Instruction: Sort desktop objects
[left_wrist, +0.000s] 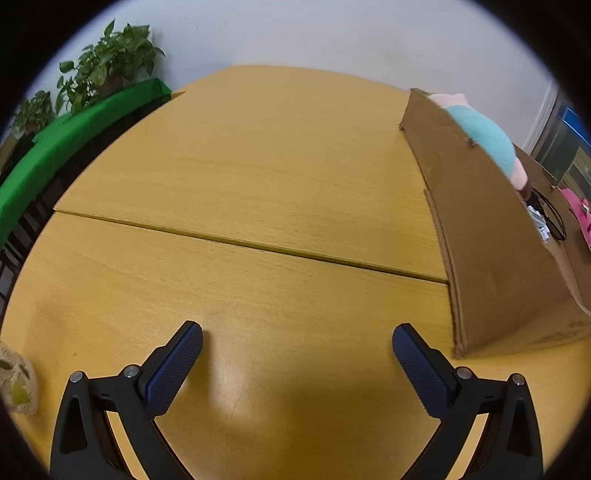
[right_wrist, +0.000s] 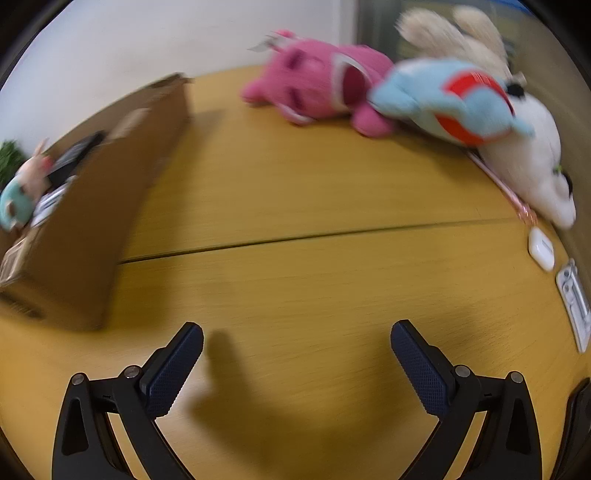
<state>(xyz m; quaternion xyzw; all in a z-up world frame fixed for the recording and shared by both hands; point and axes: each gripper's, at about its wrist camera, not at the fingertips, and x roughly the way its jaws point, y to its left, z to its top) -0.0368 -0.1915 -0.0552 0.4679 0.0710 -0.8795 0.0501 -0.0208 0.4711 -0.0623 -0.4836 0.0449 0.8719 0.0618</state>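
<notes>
Ahead, plush toys, right tongs agape

One cardboard box is seen on the desk. Inside the box, one pink-and-teal plush toy can be counted; the other items in it are too blurred to be numbered. To the right of the box, four plush toys are counted: one pink, one blue with red bands, one white and one beige. Beyond these, further from the box, one white earbud case and one white flat packet are counted.
</notes>
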